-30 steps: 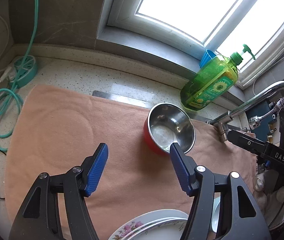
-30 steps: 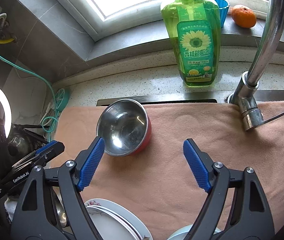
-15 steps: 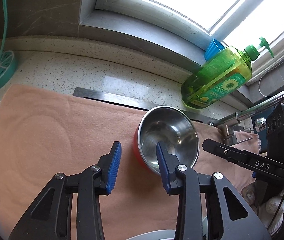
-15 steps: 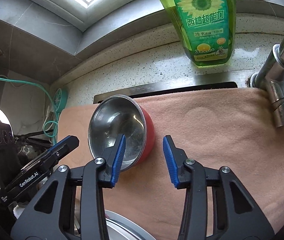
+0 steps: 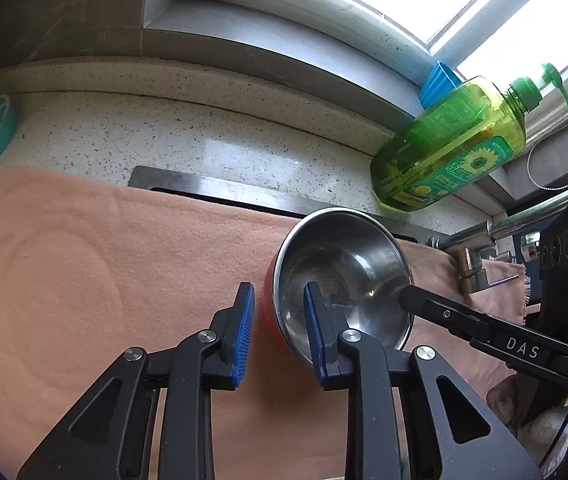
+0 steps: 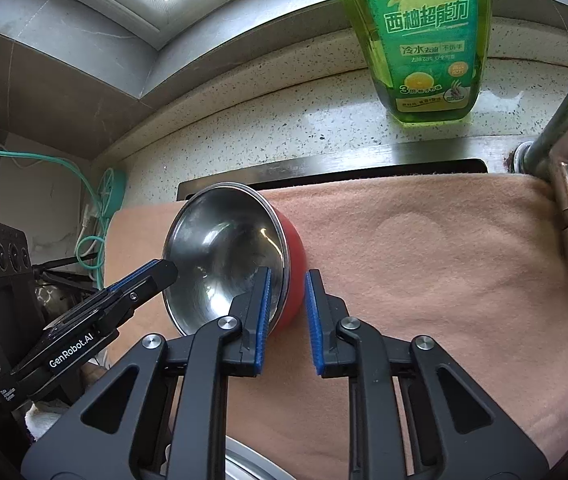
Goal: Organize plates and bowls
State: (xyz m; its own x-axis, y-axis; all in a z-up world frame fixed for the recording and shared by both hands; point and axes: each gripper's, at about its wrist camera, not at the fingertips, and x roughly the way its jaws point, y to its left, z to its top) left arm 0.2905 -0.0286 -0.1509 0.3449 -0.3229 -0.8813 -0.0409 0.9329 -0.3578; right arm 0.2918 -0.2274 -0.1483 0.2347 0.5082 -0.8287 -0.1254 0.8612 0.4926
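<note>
A steel bowl with a red outside (image 5: 343,276) sits tilted on the peach towel (image 5: 84,264). My left gripper (image 5: 278,312) straddles its left rim, one blue pad inside and one outside, with a visible gap to the wall. My right gripper (image 6: 287,300) straddles the bowl's (image 6: 224,248) right rim the same way, jaws narrowed close to the rim. Neither clearly presses the metal. A plate rim (image 6: 252,460) shows at the bottom of the right wrist view.
A green dish soap bottle (image 6: 423,40) stands on the speckled counter behind the towel. A chrome faucet (image 6: 563,168) rises at the right. Teal cables (image 6: 100,208) lie at the left. A blue cup (image 5: 437,82) sits on the window sill.
Both grippers moved forward onto the bowl and narrowed from wide open to a small gap around opposite rims. The bowl now looks tipped.
</note>
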